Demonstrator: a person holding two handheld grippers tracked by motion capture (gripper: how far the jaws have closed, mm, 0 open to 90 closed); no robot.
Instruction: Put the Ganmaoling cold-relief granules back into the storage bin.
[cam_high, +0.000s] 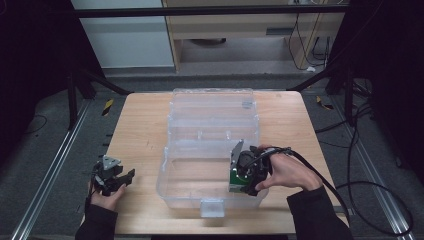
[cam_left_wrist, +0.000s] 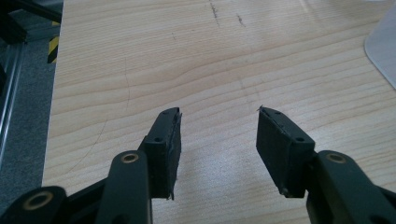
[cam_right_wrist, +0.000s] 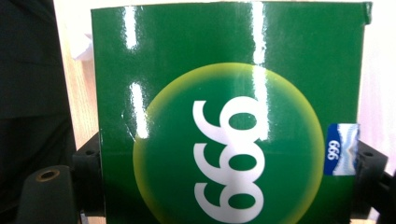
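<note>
A green box (cam_right_wrist: 229, 116) is pinched between the jaws of the right gripper (cam_high: 248, 172), inside the clear plastic case (cam_high: 212, 112). The left gripper (cam_high: 114, 179) is held over the wooden table (cam_left_wrist: 187, 60) near its left edge, jaws spread and empty.

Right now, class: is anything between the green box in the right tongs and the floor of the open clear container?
Nothing visible. The right tongs hold the green box inside the clear plastic container, whose lid lies open behind; the floor below looks bare.
</note>
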